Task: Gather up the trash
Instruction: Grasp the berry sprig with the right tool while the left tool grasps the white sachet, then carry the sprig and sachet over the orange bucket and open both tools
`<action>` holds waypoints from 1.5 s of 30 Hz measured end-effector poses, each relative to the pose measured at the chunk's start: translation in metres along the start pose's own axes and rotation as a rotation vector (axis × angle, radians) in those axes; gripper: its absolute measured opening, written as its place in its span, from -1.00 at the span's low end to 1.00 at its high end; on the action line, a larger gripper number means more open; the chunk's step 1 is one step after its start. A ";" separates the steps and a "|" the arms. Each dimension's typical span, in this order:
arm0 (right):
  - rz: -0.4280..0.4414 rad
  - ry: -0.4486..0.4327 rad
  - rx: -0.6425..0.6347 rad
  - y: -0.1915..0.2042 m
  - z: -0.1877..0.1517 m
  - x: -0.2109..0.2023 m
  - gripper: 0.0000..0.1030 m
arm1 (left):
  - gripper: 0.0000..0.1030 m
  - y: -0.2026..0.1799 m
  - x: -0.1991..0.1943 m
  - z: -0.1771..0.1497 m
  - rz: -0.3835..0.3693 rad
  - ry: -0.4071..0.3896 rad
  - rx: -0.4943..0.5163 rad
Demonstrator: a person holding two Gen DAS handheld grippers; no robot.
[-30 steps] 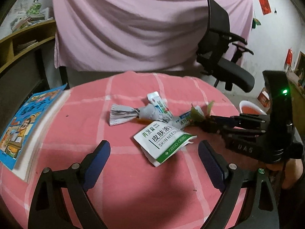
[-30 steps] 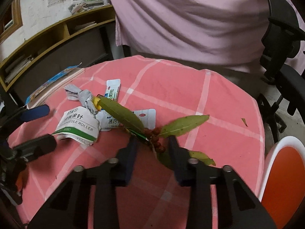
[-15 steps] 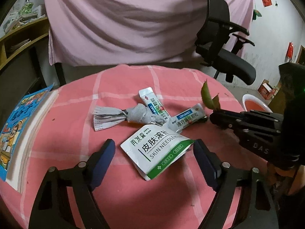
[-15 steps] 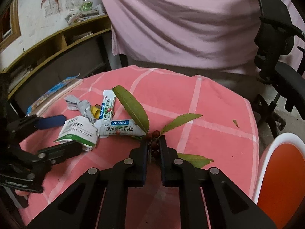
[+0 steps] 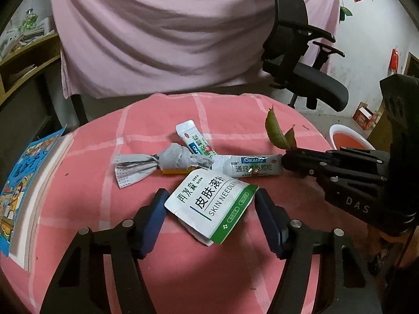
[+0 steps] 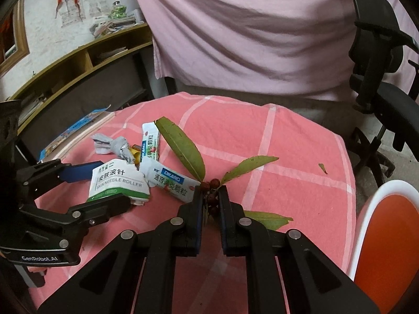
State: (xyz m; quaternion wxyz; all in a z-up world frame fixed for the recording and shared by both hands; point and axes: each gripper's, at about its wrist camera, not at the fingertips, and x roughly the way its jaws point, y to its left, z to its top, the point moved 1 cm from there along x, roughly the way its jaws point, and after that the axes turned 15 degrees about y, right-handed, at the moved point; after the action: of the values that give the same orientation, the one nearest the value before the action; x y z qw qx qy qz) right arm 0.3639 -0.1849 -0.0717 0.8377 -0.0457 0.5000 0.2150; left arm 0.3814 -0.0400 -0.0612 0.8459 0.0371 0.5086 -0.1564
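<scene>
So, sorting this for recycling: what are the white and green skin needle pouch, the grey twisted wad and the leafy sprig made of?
White and green skin needle pouch: glossy printed film, plastic or foil laminate by its sheen and torn, creased mouth. Grey twisted wad: matte printed paper, likely, twisted and fanned at one end. Leafy sprig: real plant matter, with dull green leaves and red berries.

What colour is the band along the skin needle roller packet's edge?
Green, on a white skin needle roller packet; clearest in the left wrist view.
</scene>
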 end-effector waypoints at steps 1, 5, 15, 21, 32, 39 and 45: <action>-0.002 -0.005 -0.005 0.001 -0.001 -0.001 -0.83 | 0.19 -0.001 -0.002 -0.001 0.001 -0.009 -0.004; -0.011 -0.034 -0.023 0.005 -0.004 -0.007 -0.83 | 0.18 0.000 -0.012 -0.007 -0.004 -0.061 -0.024; -0.034 -0.191 -0.055 0.012 -0.014 -0.033 -0.83 | 0.19 -0.005 -0.048 -0.026 0.027 -0.268 -0.053; -0.054 -0.358 -0.076 0.017 -0.028 -0.060 -0.83 | 0.19 -0.017 -0.071 -0.035 0.023 -0.415 -0.068; -0.102 -0.652 -0.031 -0.001 -0.054 -0.124 -0.83 | 0.19 -0.069 -0.116 -0.033 0.037 -0.628 -0.012; -0.187 -0.764 0.031 -0.039 -0.084 -0.164 -0.83 | 0.19 -0.127 -0.122 -0.011 -0.007 -0.668 0.096; -0.268 -0.774 0.093 -0.080 -0.112 -0.180 -0.83 | 0.19 -0.183 -0.107 0.009 -0.060 -0.664 0.177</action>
State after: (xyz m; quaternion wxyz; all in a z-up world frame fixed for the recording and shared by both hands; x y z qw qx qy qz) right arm 0.2314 -0.3468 0.0155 0.9856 0.0117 0.1470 0.0826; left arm 0.2876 -0.1909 0.0537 0.9537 0.0425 0.1909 -0.2284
